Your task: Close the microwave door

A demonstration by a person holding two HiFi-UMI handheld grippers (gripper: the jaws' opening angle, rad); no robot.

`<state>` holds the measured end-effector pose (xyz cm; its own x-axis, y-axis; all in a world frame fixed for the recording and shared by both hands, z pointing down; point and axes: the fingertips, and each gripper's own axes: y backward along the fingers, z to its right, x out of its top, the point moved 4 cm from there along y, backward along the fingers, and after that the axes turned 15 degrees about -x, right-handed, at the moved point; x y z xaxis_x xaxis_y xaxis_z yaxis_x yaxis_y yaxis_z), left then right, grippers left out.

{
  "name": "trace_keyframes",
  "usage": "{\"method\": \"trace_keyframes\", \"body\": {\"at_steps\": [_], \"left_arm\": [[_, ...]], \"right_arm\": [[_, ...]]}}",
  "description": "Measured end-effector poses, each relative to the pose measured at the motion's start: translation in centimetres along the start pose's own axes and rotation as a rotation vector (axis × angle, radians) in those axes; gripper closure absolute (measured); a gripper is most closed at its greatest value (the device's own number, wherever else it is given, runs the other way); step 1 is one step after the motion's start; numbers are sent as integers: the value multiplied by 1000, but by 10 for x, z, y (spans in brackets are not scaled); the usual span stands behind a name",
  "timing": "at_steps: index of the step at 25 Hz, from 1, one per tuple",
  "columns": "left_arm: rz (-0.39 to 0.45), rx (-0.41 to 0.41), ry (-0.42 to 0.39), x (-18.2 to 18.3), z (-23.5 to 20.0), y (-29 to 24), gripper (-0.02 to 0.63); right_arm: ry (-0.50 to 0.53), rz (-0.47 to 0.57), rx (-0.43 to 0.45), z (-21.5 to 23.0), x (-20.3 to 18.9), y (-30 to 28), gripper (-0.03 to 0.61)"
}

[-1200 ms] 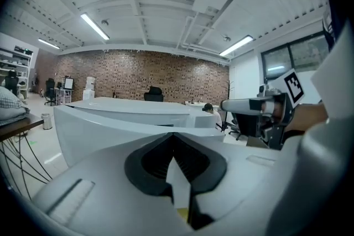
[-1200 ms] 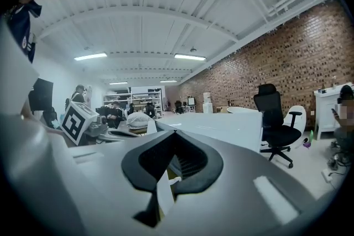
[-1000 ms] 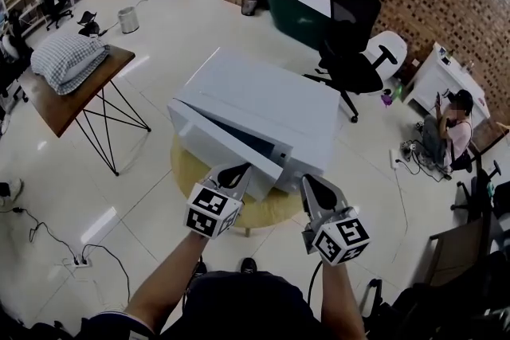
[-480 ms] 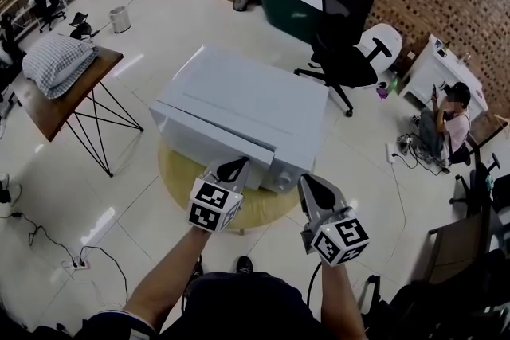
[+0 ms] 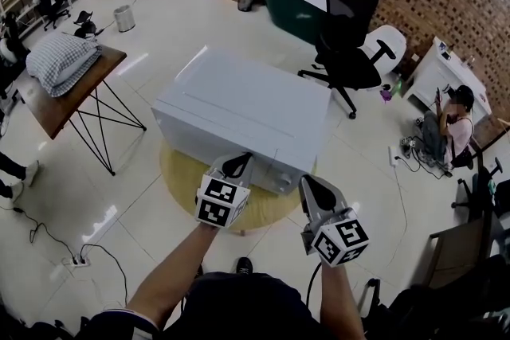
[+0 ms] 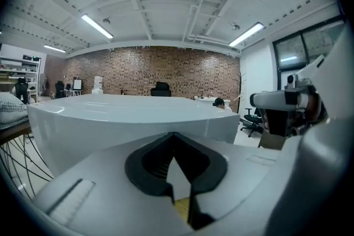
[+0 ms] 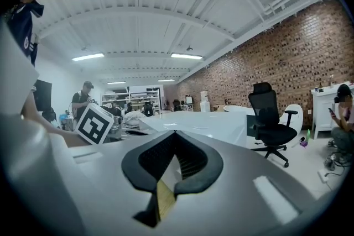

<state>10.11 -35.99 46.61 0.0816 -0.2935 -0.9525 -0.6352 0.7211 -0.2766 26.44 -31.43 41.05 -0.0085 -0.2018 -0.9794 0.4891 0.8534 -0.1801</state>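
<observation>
- The microwave [image 5: 247, 103] sits on a low round wooden table [image 5: 179, 171], right in front of the person. Its door [image 5: 211, 141] looks flush with the front, so I'd judge it shut or very nearly.
- The left gripper [image 5: 237, 164] has its jaws pressed together with nothing between them, and its tip is at the door's lower front edge. It seems to touch, though I can't be sure.
- The right gripper [image 5: 309, 185] is also closed and empty, hanging just off the front right corner.
- The door should be rigid and smooth, swinging lightly on its hinge. A flat push near its free edge suits it better than any pinch.
- The body looks heavy enough to stay put.
- The floor is open all round. The office chair [image 5: 351, 36] and side table [image 5: 60, 103] stand well apart.
</observation>
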Motion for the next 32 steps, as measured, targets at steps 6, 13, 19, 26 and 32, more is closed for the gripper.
{"method": "trace_keyframes", "body": {"at_steps": [6, 13, 19, 26, 32], "left_arm": [[34, -56, -15, 9, 13, 10, 603], [76, -85, 12, 16, 19, 54, 603], [95, -95, -1, 23, 13, 90, 603], [86, -99, -24, 25, 5, 112, 603], [85, -105, -36, 24, 4, 119, 603]], "right_arm": [[-6, 16, 9, -3, 4, -2, 577], [-16, 55, 37, -33, 13, -17, 577], [17, 60, 69, -74, 15, -33, 577], [52, 76, 100, -104, 20, -43, 577], [58, 71, 109, -115, 20, -44, 577]]}}
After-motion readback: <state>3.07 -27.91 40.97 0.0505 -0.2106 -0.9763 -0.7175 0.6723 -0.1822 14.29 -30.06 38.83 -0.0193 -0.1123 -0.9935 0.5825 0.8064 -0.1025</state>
